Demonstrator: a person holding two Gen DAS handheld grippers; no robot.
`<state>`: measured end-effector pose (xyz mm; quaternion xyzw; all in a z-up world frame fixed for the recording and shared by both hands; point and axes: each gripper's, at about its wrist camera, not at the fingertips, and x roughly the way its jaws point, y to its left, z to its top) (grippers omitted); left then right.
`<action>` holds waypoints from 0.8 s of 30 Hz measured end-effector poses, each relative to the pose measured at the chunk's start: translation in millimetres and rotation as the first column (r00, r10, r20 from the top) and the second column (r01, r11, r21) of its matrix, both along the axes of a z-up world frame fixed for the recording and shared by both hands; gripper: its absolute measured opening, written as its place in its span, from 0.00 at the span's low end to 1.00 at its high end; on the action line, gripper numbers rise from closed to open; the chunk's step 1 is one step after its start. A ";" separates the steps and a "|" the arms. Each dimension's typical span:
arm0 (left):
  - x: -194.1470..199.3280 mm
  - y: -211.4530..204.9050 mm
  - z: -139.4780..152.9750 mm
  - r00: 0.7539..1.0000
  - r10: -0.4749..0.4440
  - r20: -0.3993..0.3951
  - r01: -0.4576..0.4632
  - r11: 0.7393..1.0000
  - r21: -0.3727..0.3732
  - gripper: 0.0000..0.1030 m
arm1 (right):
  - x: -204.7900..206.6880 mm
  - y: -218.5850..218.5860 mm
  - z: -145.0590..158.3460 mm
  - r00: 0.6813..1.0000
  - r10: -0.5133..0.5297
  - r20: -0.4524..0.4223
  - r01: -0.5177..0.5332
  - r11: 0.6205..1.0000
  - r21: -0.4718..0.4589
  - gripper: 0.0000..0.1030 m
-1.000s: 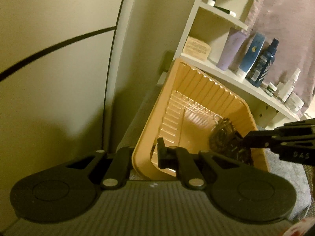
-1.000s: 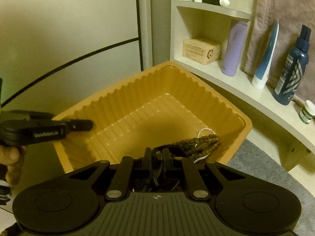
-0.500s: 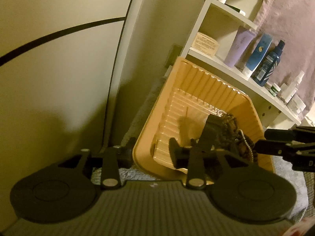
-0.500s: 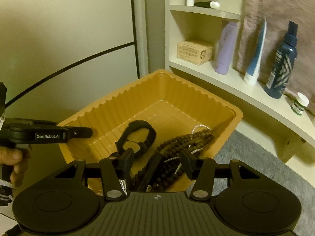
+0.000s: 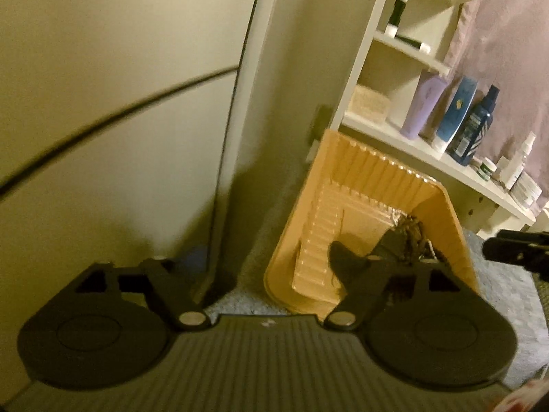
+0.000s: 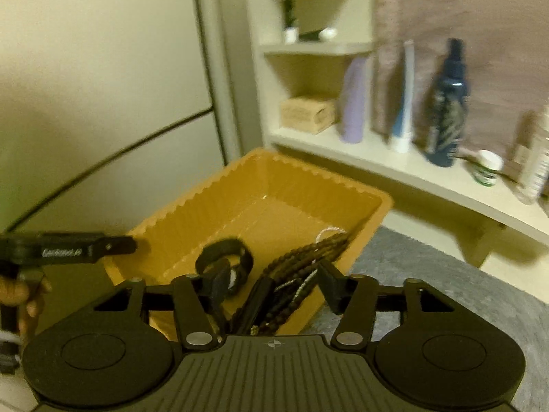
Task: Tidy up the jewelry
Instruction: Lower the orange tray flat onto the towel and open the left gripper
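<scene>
Resting on a grey rug [image 6: 446,274] in front of a low shelf [image 6: 429,178], an orange ribbed tray [image 6: 192,213] holds the jewelry. A black watch [image 6: 224,257] lies curled near the middle of the tray floor, and a bundle of dark brown bead strings [image 6: 305,261] stretches along the tray's right side toward the far right corner, with a thin silvery chain [image 6: 331,231] showing at its far end.

The right tool [image 6: 274,286] hangs over the near edge of the tray, its jaws opening; the watch and the beads lie below and between the two fingers, but neither pad presses on them, so it has let go. The left tool [image 6: 120,245] reaches in from the left, level with the tray's left rim, gripped by a hand [image 6: 20,295]; its jaws are opening too, spread wide with nothing between them.

On the shelf stand a small cardboard box [image 6: 307,115], a lilac bottle [image 6: 355,99], a blue and white tube [image 6: 403,103], a dark blue bottle [image 6: 446,103] and a small white-capped jar [image 6: 487,168]. Pinkish cloth [image 6: 480,34] hangs behind them.
</scene>
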<state>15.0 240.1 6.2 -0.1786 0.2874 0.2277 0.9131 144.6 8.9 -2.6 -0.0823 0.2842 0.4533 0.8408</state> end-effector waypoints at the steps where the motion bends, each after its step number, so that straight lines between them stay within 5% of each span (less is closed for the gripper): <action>1: -2.0 -1.7 5.1 1.000 0.006 0.005 -0.006 1.000 0.018 0.88 | -1.3 -5.7 2.5 1.000 -0.022 -0.004 0.022 1.000 0.017 0.70; 4: -4.9 -8.4 18.4 1.000 0.002 -0.001 -0.002 0.998 0.060 0.94 | -7.6 -23.7 8.2 0.995 -0.101 -0.009 0.101 0.994 0.039 0.81; 9: -8.3 -27.9 25.7 0.999 -0.021 -0.025 0.024 0.993 0.118 1.00 | -19.0 -51.3 12.4 0.975 -0.215 -0.062 0.217 0.976 0.035 0.83; 24: -21.4 -105.5 26.2 0.966 -0.219 -0.137 0.234 0.966 0.109 1.00 | -71.8 -122.5 -11.9 0.888 -0.412 -0.205 0.404 0.911 -0.079 0.83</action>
